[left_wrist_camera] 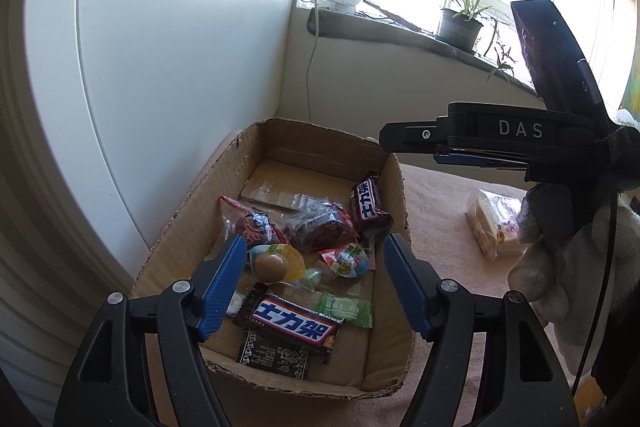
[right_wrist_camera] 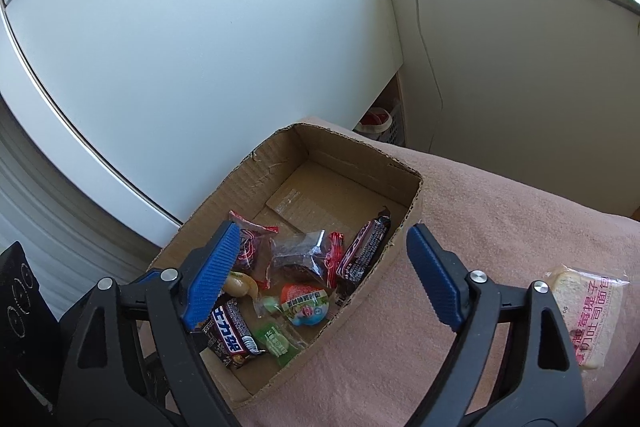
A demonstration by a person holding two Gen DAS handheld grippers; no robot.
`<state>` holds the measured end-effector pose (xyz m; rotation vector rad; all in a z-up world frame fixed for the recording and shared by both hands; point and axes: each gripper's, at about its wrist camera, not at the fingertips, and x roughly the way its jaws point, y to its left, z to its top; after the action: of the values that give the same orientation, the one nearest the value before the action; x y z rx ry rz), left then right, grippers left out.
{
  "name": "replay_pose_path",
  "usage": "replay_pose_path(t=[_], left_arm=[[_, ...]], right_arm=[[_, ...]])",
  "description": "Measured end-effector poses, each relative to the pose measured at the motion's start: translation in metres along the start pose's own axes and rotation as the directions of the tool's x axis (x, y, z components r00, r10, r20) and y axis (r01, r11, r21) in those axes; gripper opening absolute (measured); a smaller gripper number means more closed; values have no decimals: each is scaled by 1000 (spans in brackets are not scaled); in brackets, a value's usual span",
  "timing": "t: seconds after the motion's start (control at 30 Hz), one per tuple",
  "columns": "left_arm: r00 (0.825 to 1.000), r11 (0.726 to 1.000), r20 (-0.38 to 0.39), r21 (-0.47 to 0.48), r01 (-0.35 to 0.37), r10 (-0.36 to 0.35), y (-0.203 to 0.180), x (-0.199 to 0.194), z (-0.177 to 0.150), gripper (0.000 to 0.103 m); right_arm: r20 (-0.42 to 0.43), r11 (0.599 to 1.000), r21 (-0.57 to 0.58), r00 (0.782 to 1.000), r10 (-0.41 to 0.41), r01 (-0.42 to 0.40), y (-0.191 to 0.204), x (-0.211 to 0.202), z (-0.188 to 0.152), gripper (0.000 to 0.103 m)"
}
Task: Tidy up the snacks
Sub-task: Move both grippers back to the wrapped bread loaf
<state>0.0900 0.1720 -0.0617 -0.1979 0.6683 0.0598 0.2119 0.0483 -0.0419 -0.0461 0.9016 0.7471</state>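
Both tools, left point(left_wrist_camera: 314, 281) and right point(right_wrist_camera: 324, 277), hang released and empty over the box point(right_wrist_camera: 404, 223) of gathered snacks point(left_wrist_camera: 296, 321); bread point(right_wrist_camera: 588, 315) waits right of the box.

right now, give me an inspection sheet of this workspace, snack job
surface: pink cloth covers the table.
job's things: cardboard box holds wrapped snacks, among them a chocolate bar, a green candy and a jelly cup; a bread pack lies outside on the cloth.
clutter: nothing seen.
grippers: left gripper open over the box, nothing between its pads; right gripper open, empty, in a gloved hand.
cables: white cable hangs from the windowsill.
surroundings: white cabinet, potted plant.
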Motion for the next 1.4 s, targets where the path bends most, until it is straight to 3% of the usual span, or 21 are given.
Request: replay_pose_path(t=[0.43, 0.8, 1.0, 1.2, 1.4], left_arm=[[999, 999, 1, 26, 40, -40, -28, 3, 3, 71], [995, 993, -14, 61, 103, -103, -70, 15, 7, 71], [989, 985, -27, 84, 151, -149, -97, 23, 8, 71], [971, 971, -63, 61, 233, -229, -122, 38, 8, 71], [936, 943, -124, 6, 331, -328, -146, 62, 7, 71]], right_arm=[[51, 996, 21, 995, -85, 84, -36, -35, -4, 88], [91, 976, 49, 972, -217, 214, -85, -74, -23, 88], [97, 965, 104, 963, -251, 241, -119, -94, -36, 88], [88, 955, 157, 959, -268, 253, -151, -109, -49, 88], [53, 950, 234, 973, -225, 207, -186, -114, -62, 88]])
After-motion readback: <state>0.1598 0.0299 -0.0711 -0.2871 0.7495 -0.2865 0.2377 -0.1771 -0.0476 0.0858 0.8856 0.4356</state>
